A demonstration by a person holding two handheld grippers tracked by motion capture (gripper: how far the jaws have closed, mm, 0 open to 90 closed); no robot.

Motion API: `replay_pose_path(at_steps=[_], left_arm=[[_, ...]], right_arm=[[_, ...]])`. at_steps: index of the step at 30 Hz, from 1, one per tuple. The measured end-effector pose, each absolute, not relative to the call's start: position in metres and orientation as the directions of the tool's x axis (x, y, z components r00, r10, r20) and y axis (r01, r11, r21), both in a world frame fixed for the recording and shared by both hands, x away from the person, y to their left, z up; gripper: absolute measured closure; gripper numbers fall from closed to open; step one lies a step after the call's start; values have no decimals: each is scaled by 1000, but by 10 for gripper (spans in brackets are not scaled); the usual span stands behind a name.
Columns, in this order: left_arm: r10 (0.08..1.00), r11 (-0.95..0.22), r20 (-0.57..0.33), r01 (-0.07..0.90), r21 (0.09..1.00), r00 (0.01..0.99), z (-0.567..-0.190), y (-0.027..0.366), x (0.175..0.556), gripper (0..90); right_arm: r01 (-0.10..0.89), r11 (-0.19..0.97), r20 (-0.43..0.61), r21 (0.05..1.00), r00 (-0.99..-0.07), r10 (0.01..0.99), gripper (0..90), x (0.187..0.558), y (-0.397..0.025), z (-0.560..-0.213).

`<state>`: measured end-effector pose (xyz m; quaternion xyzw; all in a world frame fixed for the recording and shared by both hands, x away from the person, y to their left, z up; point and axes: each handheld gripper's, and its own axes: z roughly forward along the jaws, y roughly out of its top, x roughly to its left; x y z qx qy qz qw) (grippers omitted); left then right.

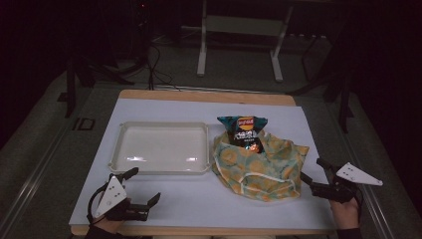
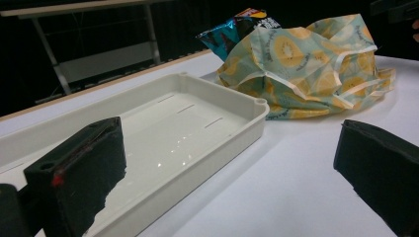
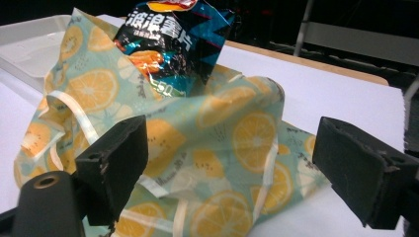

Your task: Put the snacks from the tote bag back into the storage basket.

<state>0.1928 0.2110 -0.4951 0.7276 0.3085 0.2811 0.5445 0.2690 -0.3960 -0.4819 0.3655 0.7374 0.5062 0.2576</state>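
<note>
Roughly, biggest first: white worktop (image 1: 199,204) carries everything, both grippers parked at its near edge. Cream tray (image 1: 161,148) sits just ahead of the left gripper (image 1: 144,186), empty, long side facing it; in the left gripper view its near corner (image 2: 257,106) lies between the spread jaws, so it reads as the drop-off spot, kept clear for whatever comes out of the bag. Orange-print fabric bag (image 1: 263,167) lies slumped just ahead-left of the right gripper (image 1: 312,172), well to the right of the left gripper, close beside the tray's right wall but whether touching, cannot tell. Bag lies flat with its mouth turned away from the grippers, white handles (image 3: 74,111) draped loose over the cloth. Chip packet (image 1: 243,130) pokes half out of that mouth, on the far side of the bag from the right gripper; upper half free, lower half still under fabric, so it is reachable but not loose.

Left gripper: jaws wide apart, holding nothing, low over the worktop. Right gripper (image 3: 227,163): jaws also wide apart, empty, aimed straight at the bag's near fold, cloth between the jaws but not pinched.

Judgement: start of unpacking, packet likely bound for the tray; right gripper is lined up on the bag, left waits by the tray.
</note>
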Motion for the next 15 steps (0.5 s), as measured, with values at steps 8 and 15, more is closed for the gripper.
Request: replay_pose_path(at_steps=[8,15], left_arm=[[760,-205,63,148,967,647,-496,210,192,1],[765,-203,54,161,966,642,-496,210,189,1]], right_arm=[[305,210,-1,929,-564,826,134,260,-407,-483],[311,206,-3,928,-547,837,108,250,-411,-478]])
